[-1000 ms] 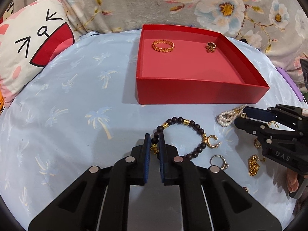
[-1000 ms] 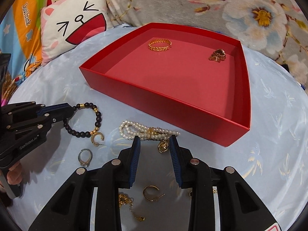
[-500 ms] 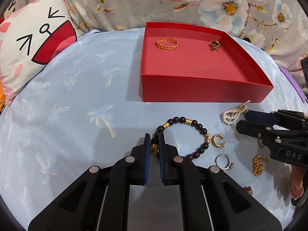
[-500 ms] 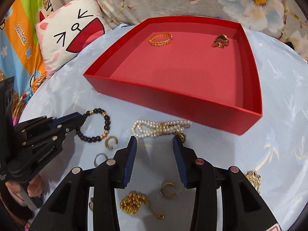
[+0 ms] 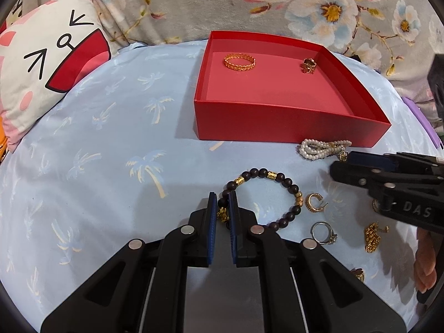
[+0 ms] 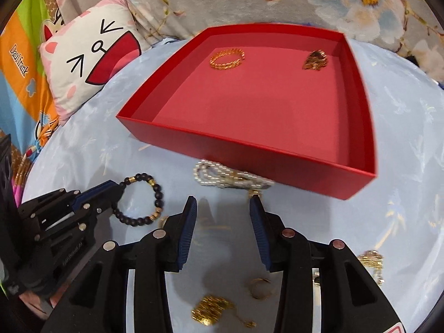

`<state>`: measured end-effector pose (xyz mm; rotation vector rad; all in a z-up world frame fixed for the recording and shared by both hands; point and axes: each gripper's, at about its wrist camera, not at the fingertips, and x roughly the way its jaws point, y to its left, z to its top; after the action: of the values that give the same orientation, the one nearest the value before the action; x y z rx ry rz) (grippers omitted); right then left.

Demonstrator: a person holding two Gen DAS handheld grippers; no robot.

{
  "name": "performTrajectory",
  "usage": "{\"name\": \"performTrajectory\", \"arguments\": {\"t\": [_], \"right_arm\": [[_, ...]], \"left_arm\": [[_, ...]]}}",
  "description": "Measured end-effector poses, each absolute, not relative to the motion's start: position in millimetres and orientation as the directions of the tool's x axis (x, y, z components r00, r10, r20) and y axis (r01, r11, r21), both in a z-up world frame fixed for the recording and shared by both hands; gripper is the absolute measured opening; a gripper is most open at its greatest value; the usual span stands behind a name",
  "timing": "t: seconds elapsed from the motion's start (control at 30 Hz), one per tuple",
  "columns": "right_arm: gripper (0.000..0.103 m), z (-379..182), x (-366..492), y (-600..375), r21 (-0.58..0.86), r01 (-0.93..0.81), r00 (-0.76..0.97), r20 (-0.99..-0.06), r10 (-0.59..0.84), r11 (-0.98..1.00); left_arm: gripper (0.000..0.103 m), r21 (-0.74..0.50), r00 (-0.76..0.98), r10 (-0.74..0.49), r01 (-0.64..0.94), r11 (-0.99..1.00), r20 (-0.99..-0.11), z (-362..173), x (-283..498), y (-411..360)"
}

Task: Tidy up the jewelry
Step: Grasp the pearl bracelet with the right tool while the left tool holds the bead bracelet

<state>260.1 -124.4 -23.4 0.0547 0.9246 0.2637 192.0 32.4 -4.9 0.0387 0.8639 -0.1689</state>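
A red box sits on the blue palm-print cloth and holds a gold bangle and a gold ring. My left gripper is shut on the dark bead bracelet, pinching its left side; the bracelet also shows in the right wrist view. My right gripper is open just short of the pearl bracelet, which lies against the box's front wall; it also shows in the left wrist view.
Loose pieces lie on the cloth: a gold hoop earring, a silver ring, a gold chain, another gold chain and a hoop under my right gripper. A cat-face pillow lies far left.
The left gripper stayed shut on the bead bracelet and dragged it slightly. The right gripper moved forward towards the pearl bracelet and opened wider.
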Motion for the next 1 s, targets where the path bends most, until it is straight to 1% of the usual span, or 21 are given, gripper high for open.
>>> {"name": "performTrajectory", "arguments": {"t": [0.07,0.13,0.23,0.37,0.43,0.5,0.6,0.77,0.87,0.9,1.0], "right_arm": [[0.042,-21,259,-132,0.127,-0.190,0.607,-0.764,0.219,0.973],[0.045,-21,264,-139,0.140,-0.202,0.613,-0.754,0.237,0.969],[0.045,-25,272,-140,0.160,-0.243,0.595,-0.755,0.277,0.957],[0.046,-28,272,-126,0.102,-0.319,0.586,-0.760,0.280,0.942],[0.042,-29,266,-118,0.114,-0.370,0.542,-0.779,0.314,0.922],[0.042,-25,255,-114,0.122,-0.408,0.532,-0.774,0.344,0.905],[0.042,-18,249,-110,0.045,-0.396,0.587,-0.756,0.290,0.917],[0.042,-27,264,-101,0.039,-0.390,0.572,-0.773,0.275,0.920],[0.023,-30,266,-94,0.009,-0.393,0.575,-0.778,0.254,0.919],[0.012,-29,266,-94,0.009,-0.399,0.572,-0.779,0.257,0.917],[0.012,-28,262,-97,0.033,-0.392,0.568,-0.777,0.270,0.919]], "left_arm": [[0.008,-0.032,0.638,-0.130,0.163,0.986,-0.759,-5,192,32],[0.008,-0.023,0.641,-0.123,0.162,0.987,-0.757,-5,191,31],[0.008,-0.025,0.641,-0.124,0.161,0.987,-0.757,-4,191,31],[0.008,-0.021,0.643,-0.122,0.162,0.987,-0.756,-4,191,30],[0.008,-0.025,0.642,-0.125,0.162,0.986,-0.756,-4,191,30],[0.008,-0.033,0.640,-0.130,0.161,0.986,-0.757,-4,192,32],[0.008,-0.031,0.641,-0.128,0.160,0.987,-0.757,-4,192,31],[0.008,-0.028,0.642,-0.125,0.159,0.987,-0.756,-4,191,30],[0.008,-0.028,0.642,-0.125,0.160,0.987,-0.756,-4,191,30],[0.008,-0.029,0.642,-0.127,0.160,0.987,-0.756,-4,191,30],[0.008,-0.041,0.639,-0.140,0.167,0.985,-0.757,-3,191,29]]}}
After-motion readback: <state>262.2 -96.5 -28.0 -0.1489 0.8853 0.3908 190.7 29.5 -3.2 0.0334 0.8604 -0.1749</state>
